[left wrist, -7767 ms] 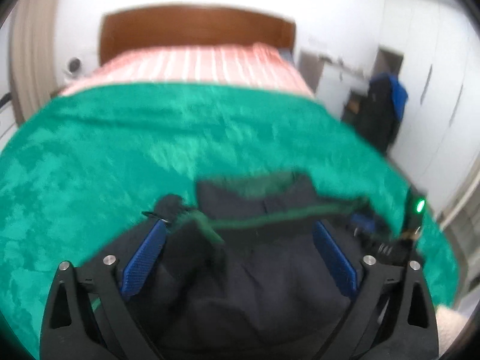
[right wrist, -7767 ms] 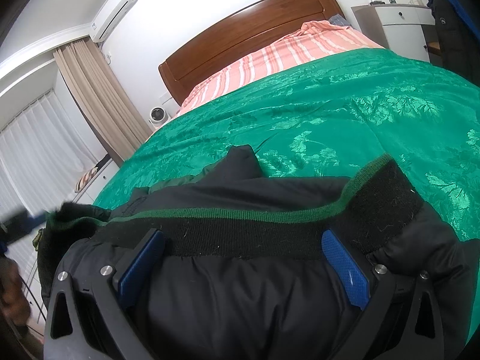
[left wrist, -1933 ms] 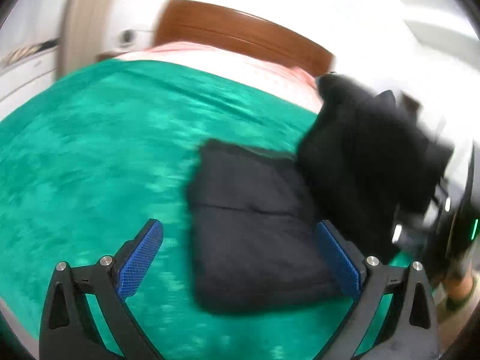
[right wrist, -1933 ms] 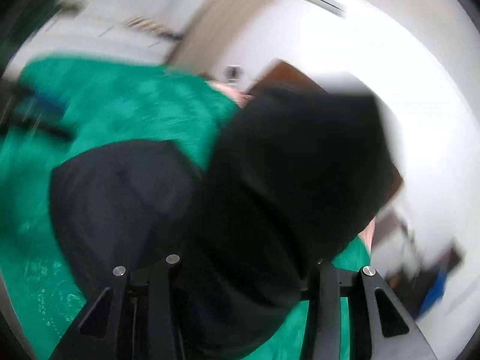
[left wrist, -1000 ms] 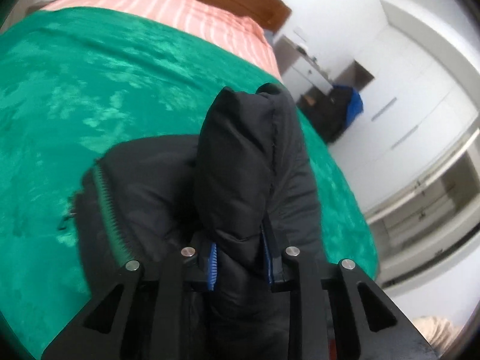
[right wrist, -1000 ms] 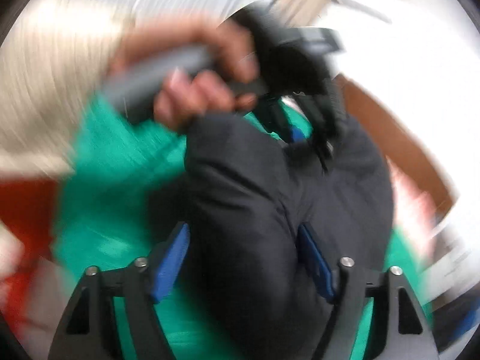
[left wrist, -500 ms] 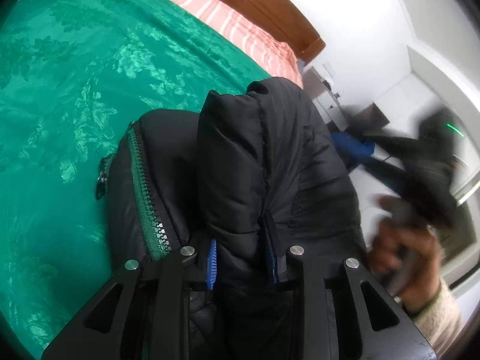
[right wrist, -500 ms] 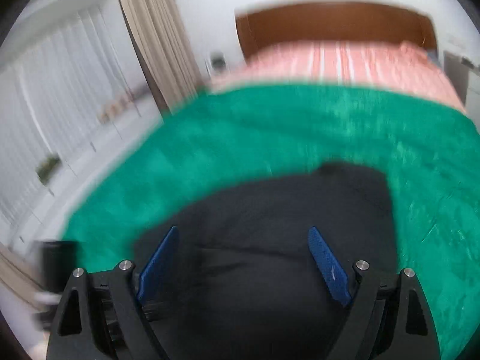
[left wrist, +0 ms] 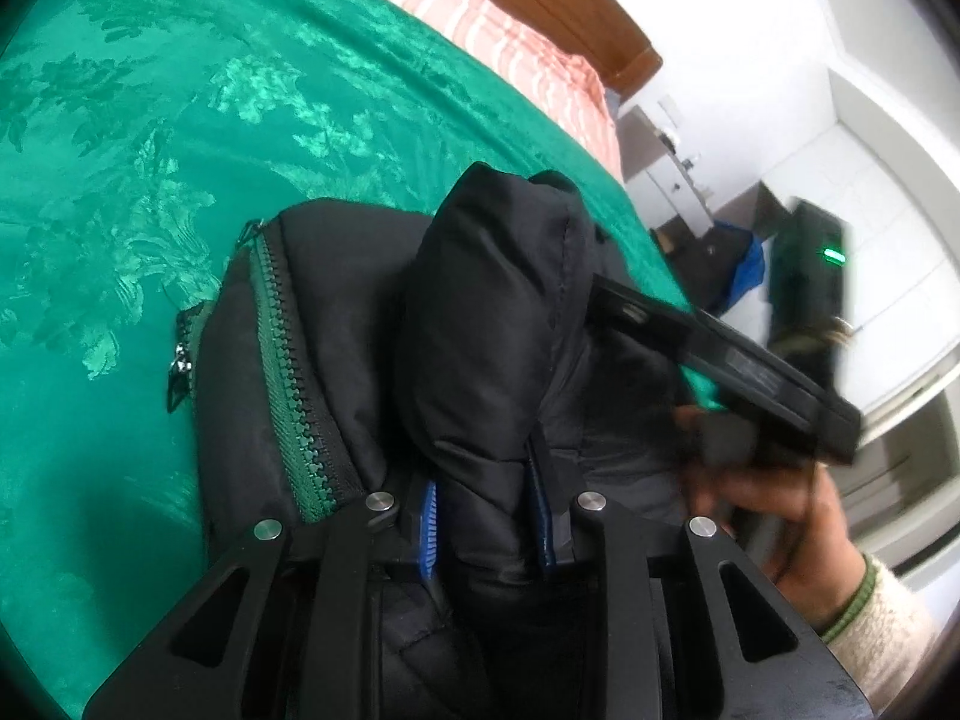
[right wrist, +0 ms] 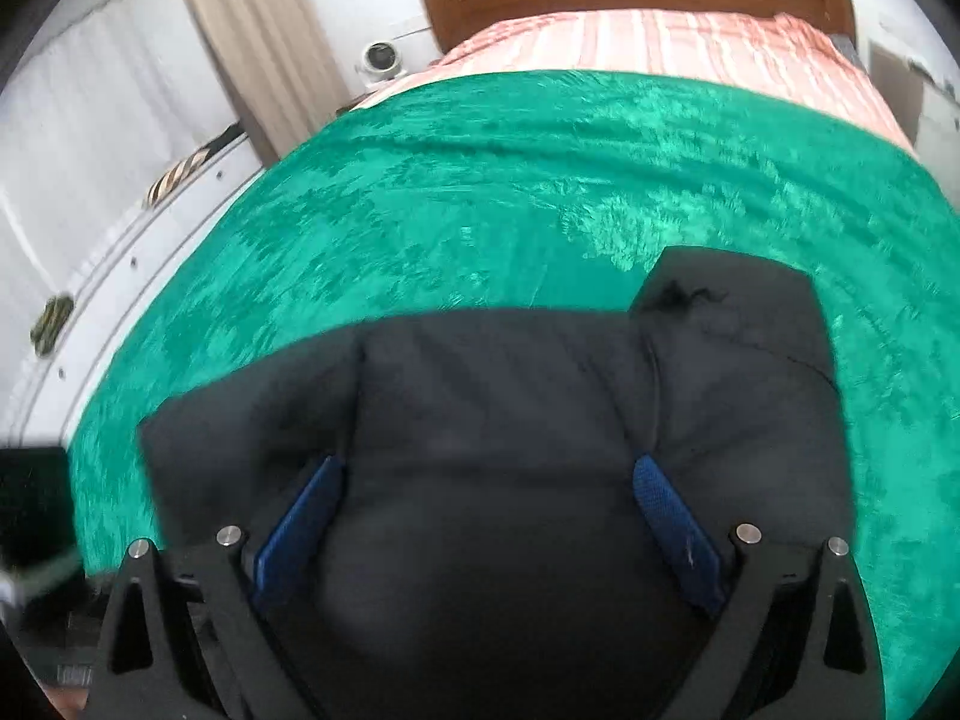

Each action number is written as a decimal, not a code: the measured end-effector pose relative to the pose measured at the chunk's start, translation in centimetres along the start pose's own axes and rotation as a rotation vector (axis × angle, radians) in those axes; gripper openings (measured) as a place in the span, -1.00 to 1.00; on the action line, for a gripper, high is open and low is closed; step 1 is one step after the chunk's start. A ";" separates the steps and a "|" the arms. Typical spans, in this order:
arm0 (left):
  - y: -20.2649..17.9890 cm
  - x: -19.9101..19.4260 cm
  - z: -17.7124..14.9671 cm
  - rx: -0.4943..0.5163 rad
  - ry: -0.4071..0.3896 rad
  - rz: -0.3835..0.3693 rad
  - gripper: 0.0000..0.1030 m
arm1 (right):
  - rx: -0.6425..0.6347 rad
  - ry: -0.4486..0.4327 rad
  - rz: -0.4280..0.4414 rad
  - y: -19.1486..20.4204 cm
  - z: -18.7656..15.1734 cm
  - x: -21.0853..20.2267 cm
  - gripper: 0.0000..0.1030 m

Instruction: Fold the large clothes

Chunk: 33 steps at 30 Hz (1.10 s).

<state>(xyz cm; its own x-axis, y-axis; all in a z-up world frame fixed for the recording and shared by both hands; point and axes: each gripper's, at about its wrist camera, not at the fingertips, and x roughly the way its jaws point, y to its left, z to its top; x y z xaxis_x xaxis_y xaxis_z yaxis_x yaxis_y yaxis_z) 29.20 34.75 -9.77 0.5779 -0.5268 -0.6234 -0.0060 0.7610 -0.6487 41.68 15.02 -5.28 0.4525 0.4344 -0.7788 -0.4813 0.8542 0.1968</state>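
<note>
Fold in hand: black padded jacket (left wrist: 336, 324) being doubled over, lower centre of frame, on the green bedspread (left wrist: 120, 150).

Left to right: left gripper (left wrist: 486, 516) pinches a puffy fold of the jacket between its pads. Right gripper (right wrist: 486, 510) has just been opening; its jaws stand wide over the jacket's flat panel, gripping nothing. Next move, likely: lay the pinched fold down, then press it flat. Fabric is bulky, with a green zipper (left wrist: 288, 372) showing at left.

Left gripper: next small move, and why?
Probably lower the pinched fold onto the pile, then open. The left gripper is shut on a raised ridge of the black jacket above the green bedspread; the right gripper has just been opening, gripping nothing.
</note>
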 end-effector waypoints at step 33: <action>1.1 -9.4 -4.1 -0.044 -0.066 -0.002 0.99 | -0.397 -0.286 0.002 8.4 -18.7 -15.7 0.89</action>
<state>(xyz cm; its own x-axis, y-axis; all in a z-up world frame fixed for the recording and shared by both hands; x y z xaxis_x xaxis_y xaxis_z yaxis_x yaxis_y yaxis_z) 20.36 38.98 -6.40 0.6305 -0.5010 -0.5929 -0.0395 0.7421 -0.6691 16.46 10.02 -2.55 0.6124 0.5449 -0.5727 -0.7064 0.7024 -0.0871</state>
